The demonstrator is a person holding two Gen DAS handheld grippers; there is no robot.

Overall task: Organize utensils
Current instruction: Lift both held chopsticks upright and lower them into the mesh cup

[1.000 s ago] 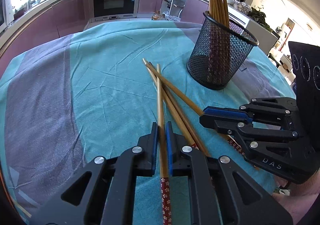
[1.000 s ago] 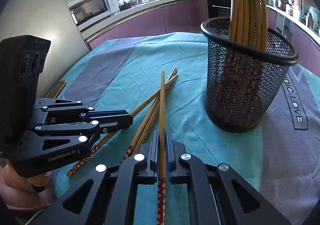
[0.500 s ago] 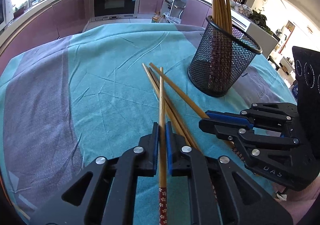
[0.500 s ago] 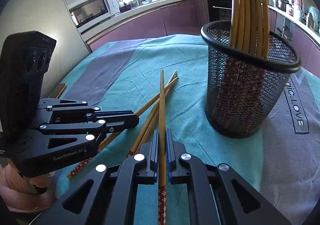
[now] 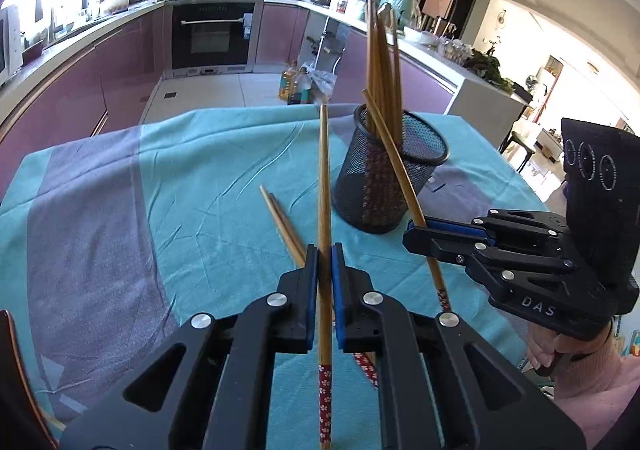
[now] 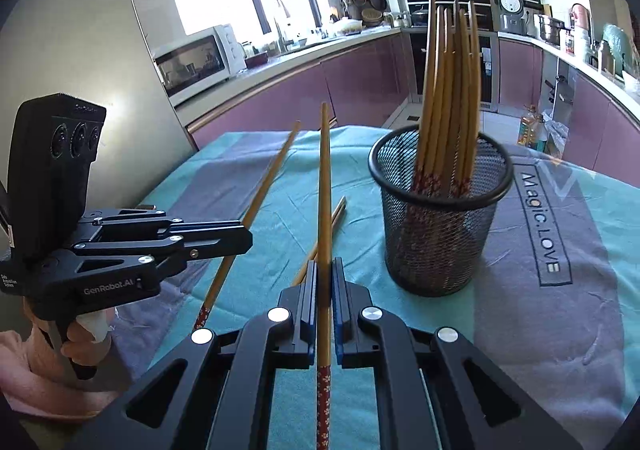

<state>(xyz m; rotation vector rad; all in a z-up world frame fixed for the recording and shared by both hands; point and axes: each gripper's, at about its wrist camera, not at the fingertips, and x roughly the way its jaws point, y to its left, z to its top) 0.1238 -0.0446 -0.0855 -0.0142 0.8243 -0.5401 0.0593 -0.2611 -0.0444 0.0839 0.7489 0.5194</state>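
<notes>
A teal tablecloth (image 5: 200, 186) covers the table, with a black mesh holder (image 6: 438, 226) of chopsticks standing on it. The left gripper (image 5: 324, 250) and right gripper (image 6: 325, 268) are each clamped on one bamboo chopstick (image 5: 325, 186), both lifted clear of the cloth. Two more chopsticks (image 5: 280, 222) lie beside the holder. Next, I'd guess, each tip must be steered over the rim and dropped in
</notes>
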